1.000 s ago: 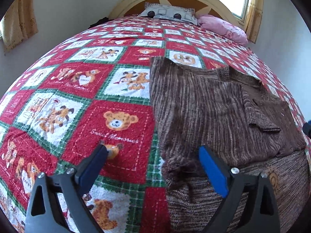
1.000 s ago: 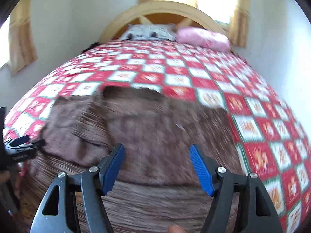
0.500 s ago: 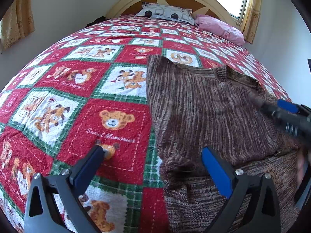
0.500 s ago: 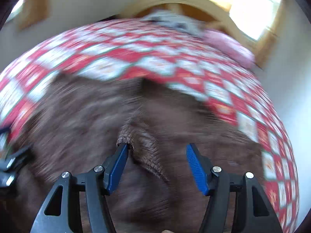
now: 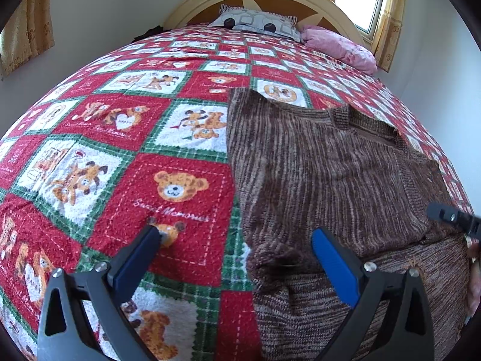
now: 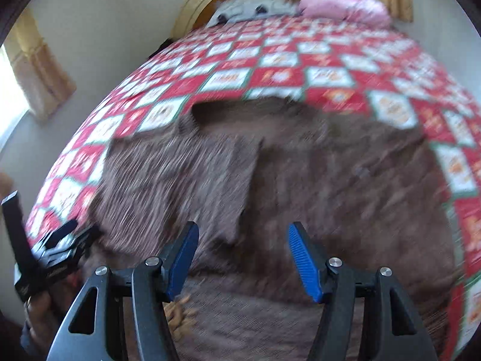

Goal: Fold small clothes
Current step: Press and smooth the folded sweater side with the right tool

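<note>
The brown striped knitted sweater (image 5: pixel 324 174) lies spread on the bed's red-and-green teddy-bear quilt (image 5: pixel 126 138). My left hand-held gripper (image 5: pixel 237 249) hovers over its near left edge, jaws wide apart, holding nothing. My right hand-held gripper (image 6: pixel 243 252) is closing above a folded flap, pads not touching. Bare quilt stretches leftward and beyond.
</note>
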